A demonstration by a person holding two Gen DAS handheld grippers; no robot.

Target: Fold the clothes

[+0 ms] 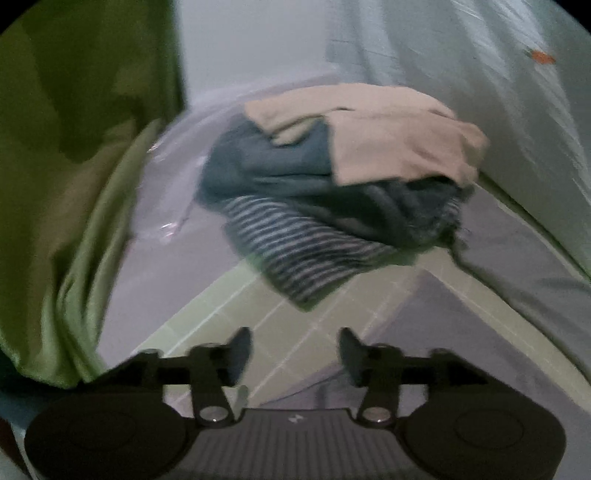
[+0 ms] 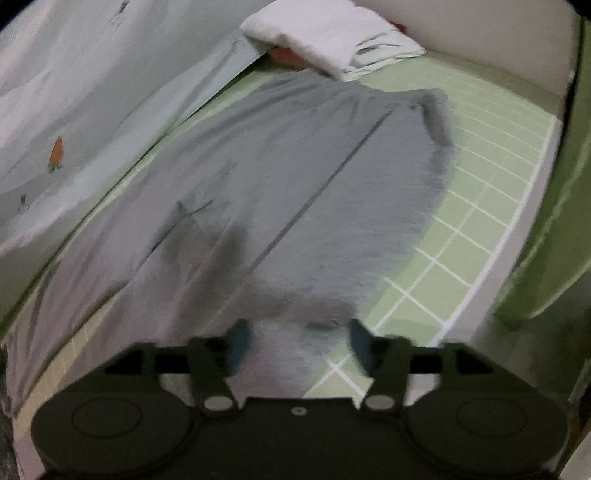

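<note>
Grey garment [image 2: 280, 206]: spread flat on green checked bed sheet [image 2: 480, 192]. Clothes pile [image 1: 332, 184] beyond left gripper [image 1: 295, 354]. Left and right gripper [image 2: 297, 345] jaws apart, empty.

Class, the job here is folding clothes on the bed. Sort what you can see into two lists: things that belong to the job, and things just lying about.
Belongs to the job:
- grey garment, spread flat on the bed
- pile of clothes: beige, dark and striped pieces
- left tongs and right tongs, both open and empty

Just lying about:
- white pillow
- carrot-print quilt
- green checked sheet
- green curtain
</note>
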